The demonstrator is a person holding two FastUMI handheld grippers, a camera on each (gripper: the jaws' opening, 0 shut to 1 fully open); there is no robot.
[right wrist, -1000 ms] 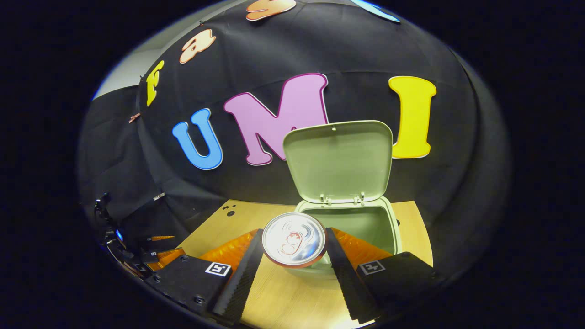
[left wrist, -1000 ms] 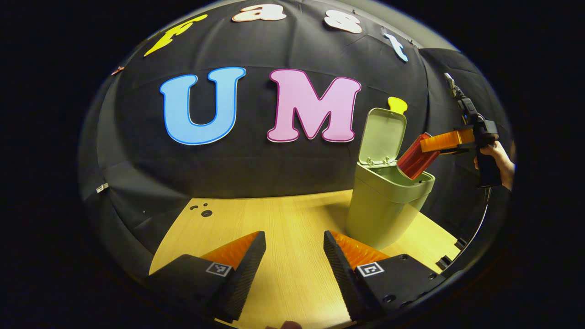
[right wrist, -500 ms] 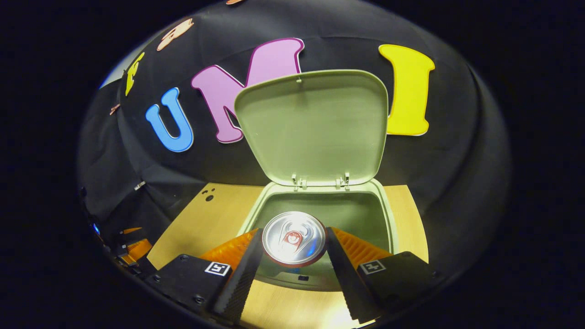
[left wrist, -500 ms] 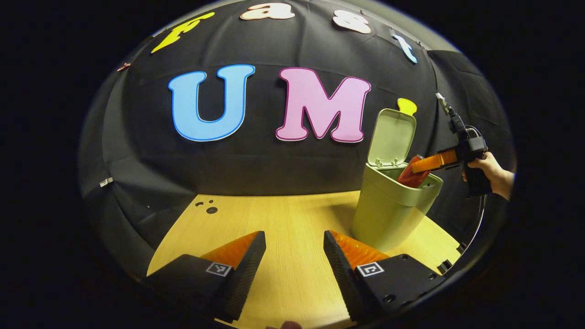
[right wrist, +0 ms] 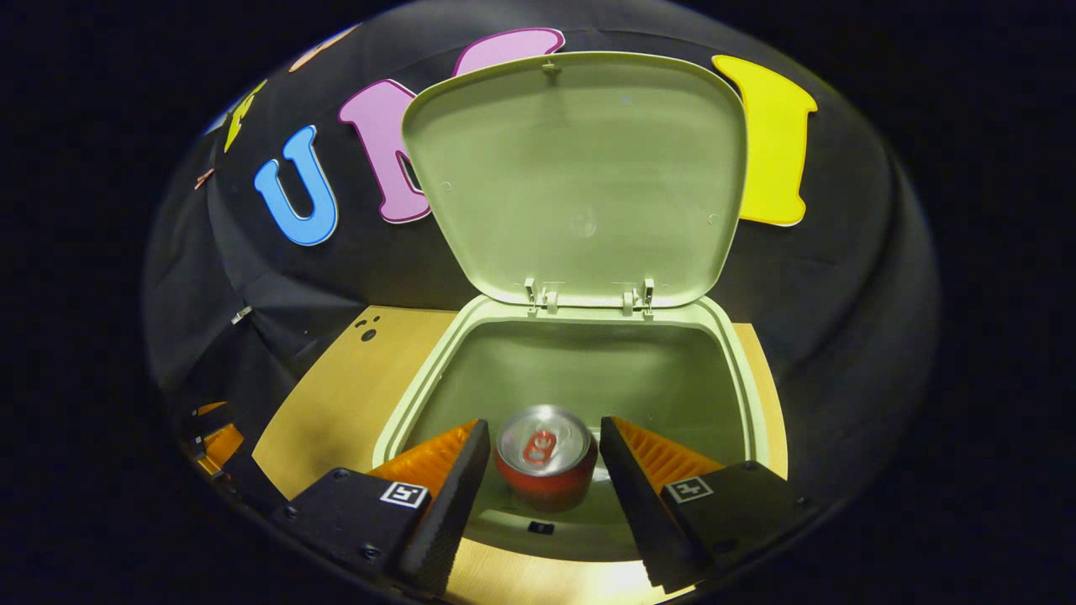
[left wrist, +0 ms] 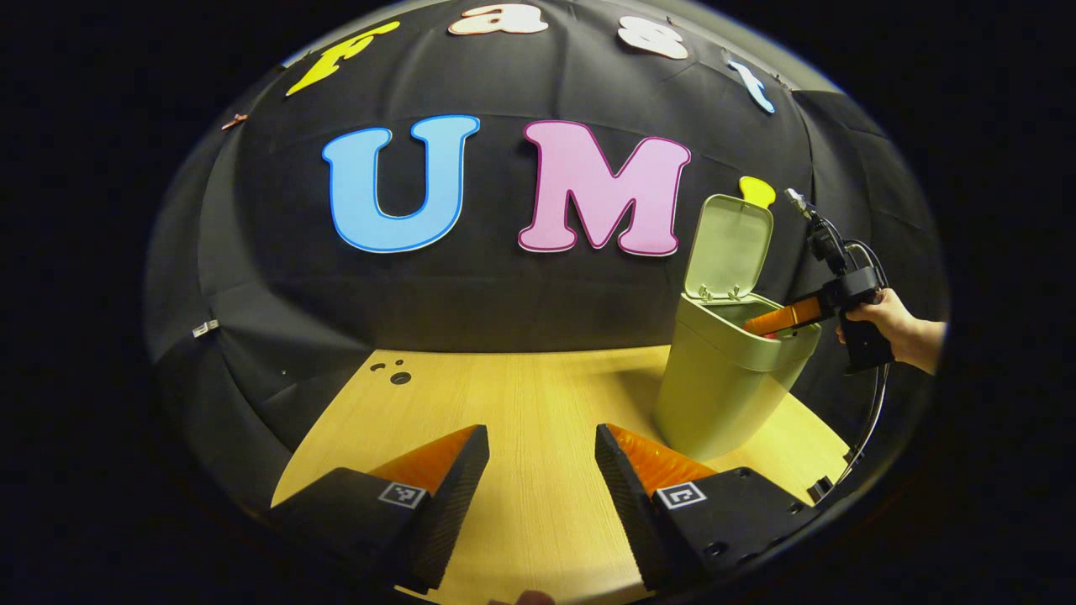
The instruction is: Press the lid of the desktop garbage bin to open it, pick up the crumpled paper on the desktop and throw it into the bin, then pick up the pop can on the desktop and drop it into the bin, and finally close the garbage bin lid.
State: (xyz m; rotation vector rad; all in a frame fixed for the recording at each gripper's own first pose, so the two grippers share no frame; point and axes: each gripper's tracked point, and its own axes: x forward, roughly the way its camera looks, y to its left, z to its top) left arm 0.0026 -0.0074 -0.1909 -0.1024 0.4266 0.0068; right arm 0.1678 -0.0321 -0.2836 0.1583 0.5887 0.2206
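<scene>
The red pop can with a silver pull-tab top sits upright inside the pale green plastic desktop bin, between the right gripper fingers, which stand spread with a gap on each side of it. Its lower half is lost in shadow, so whether it rests on the bottom is hard to say. The smooth rounded lid stands raised on two small hinges. Over the light wood-grain table, the left gripper hovers parted and empty, its ribbed pads facing.
</scene>
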